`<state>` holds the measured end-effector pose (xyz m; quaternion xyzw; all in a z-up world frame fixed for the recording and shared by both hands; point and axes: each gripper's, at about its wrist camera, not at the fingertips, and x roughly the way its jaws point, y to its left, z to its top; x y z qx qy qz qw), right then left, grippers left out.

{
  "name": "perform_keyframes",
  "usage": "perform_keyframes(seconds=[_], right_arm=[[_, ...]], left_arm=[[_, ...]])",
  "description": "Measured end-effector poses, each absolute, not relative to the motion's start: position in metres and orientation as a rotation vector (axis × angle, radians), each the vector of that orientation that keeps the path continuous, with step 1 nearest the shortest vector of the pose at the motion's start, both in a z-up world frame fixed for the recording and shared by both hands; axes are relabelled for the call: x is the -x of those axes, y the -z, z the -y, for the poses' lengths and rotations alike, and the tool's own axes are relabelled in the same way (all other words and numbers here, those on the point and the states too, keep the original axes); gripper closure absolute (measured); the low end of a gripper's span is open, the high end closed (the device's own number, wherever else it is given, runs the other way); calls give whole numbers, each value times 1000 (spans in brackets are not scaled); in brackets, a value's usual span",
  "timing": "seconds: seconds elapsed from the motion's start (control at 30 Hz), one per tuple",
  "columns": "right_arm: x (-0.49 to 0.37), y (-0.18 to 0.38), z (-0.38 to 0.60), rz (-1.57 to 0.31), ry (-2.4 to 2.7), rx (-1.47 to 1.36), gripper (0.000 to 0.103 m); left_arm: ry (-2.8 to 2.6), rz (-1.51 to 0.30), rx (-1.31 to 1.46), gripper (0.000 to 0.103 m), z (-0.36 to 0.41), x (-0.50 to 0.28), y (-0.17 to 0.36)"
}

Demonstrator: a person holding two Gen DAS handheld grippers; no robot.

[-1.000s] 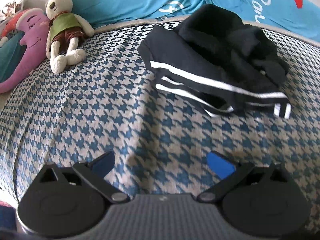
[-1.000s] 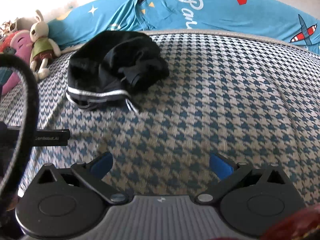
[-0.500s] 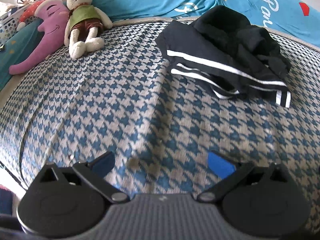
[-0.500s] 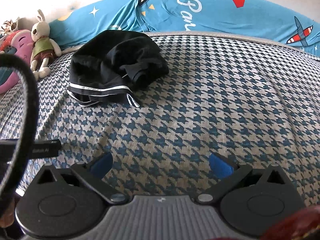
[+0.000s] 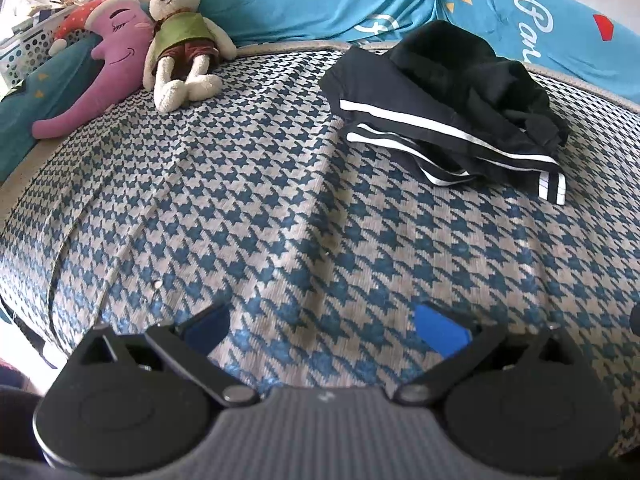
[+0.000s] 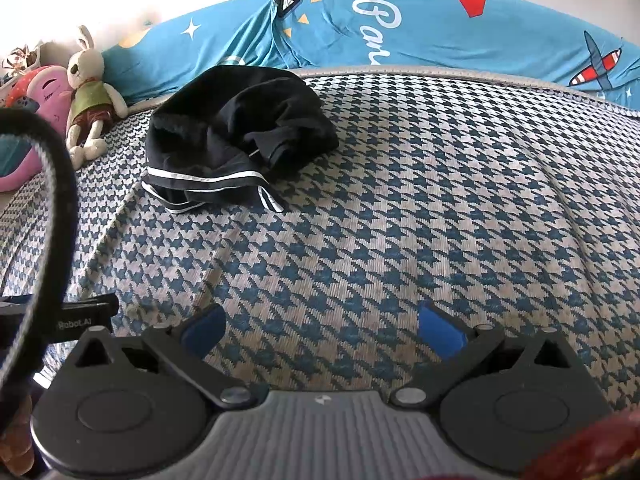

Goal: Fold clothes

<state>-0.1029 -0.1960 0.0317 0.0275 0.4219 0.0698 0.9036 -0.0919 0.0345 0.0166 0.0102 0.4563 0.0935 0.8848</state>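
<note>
A crumpled black garment [image 5: 448,108] with white side stripes lies bunched on the houndstooth bedspread [image 5: 260,208], toward the far right in the left wrist view. In the right wrist view the same garment [image 6: 236,136] sits far left of centre. My left gripper [image 5: 322,326] hovers open over bare bedspread, well short of the garment. My right gripper [image 6: 322,328] is also open over bare bedspread [image 6: 400,220], holding nothing. The blue pads of both grippers stand wide apart.
A rabbit plush [image 5: 180,36] and a purple moon cushion [image 5: 100,76] lie at the far left edge of the bed. A turquoise printed quilt [image 6: 420,32] runs along the back. A black cable [image 6: 56,184] and the other gripper's body [image 6: 76,322] show at the right wrist view's left.
Both grippers have drawn back from the garment, which now looks smaller and farther away. The left view has swung so the plush toys sit more toward centre. Both grippers stayed open.
</note>
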Motion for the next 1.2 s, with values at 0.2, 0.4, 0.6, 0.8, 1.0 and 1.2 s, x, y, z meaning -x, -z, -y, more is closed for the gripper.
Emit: perform_keyframes(seconds=[0.2,0.4,0.6,0.8,1.0,1.2], right_arm=[[101,-32,200,-882,-135,-101,0],[94,-29,201,-903,-123,-151,0],[90,-24,194,-918,-119,-147,0],[90,-22,183,-921,-123,-120,0],[90,-23,170,-923,-140,-105,0],[91,-23,156,-923,-164,-93,0]], left_arm=[[-208,-920,-19,0,-38,98,-23],[-235,-905,6,0,-52,108,-27],[-258,-892,17,0,-63,121,-32],[-291,-889,28,0,-74,132,-35],[-312,-892,48,0,-84,143,-37],[-323,-888,71,0,-91,151,-39]])
